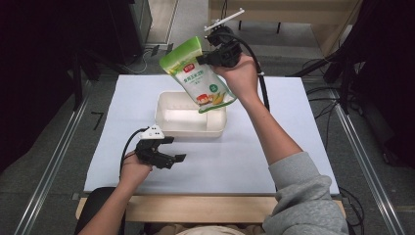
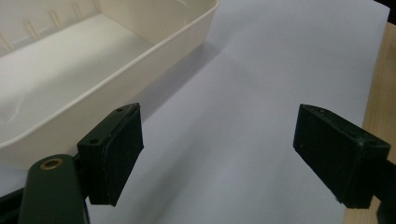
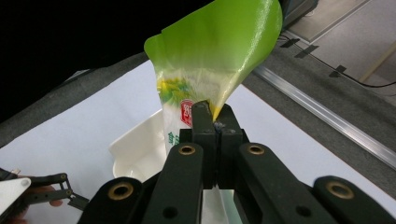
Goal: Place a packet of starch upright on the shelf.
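A green and white food pouch (image 1: 198, 76) with a corn picture hangs tilted in the air above the far side of a cream plastic bin (image 1: 169, 122). My right gripper (image 1: 203, 59) is shut on the pouch's upper edge, and the right gripper view shows its jaws pinching the green top of the pouch (image 3: 219, 56) over the bin (image 3: 135, 149). Near the table's front left, my left gripper (image 1: 176, 149) stands open just in front of the bin. Between its pads (image 2: 119, 149) there is nothing but white table, with the bin wall (image 2: 107, 88) to the left.
The white table sheet (image 1: 293, 142) stretches to the right of the bin. A wooden strip (image 1: 195, 208) runs along the table's front edge. Metal rails (image 1: 54, 161) and cables (image 1: 323, 103) lie on the grey floor either side.
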`<state>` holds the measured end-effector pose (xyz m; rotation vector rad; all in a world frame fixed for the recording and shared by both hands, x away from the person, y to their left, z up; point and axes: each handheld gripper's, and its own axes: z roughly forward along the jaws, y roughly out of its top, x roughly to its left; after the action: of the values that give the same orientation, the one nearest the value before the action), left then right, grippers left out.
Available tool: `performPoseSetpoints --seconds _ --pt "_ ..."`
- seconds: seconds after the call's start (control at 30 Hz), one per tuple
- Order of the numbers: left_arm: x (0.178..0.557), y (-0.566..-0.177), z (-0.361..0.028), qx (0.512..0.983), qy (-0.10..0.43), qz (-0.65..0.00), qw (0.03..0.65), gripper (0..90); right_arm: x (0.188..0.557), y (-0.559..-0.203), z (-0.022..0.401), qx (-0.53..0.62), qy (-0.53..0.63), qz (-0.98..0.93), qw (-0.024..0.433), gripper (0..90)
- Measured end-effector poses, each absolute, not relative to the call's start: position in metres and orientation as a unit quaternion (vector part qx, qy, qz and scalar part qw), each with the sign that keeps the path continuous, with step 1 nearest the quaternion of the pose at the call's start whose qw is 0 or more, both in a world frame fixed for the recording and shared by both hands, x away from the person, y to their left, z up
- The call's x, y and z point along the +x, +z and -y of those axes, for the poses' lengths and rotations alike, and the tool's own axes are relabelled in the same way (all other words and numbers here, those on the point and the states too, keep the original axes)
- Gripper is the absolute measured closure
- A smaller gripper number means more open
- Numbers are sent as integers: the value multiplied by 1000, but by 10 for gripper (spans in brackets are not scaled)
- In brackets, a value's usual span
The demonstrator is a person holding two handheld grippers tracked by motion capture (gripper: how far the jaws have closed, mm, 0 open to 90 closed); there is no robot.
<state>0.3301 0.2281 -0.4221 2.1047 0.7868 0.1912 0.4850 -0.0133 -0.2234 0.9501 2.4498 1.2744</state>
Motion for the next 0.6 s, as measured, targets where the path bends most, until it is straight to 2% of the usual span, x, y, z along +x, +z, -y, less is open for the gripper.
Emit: performPoseSetpoints --seconds 0.33,0.6 --pt "330 -422 -228 843 74 -313 430 166 497 -234 -33 315 427 -842 99 900" --pt "330 -422 -229 842 71 -313 434 166 508 -263 -67 306 450 -836 79 900"
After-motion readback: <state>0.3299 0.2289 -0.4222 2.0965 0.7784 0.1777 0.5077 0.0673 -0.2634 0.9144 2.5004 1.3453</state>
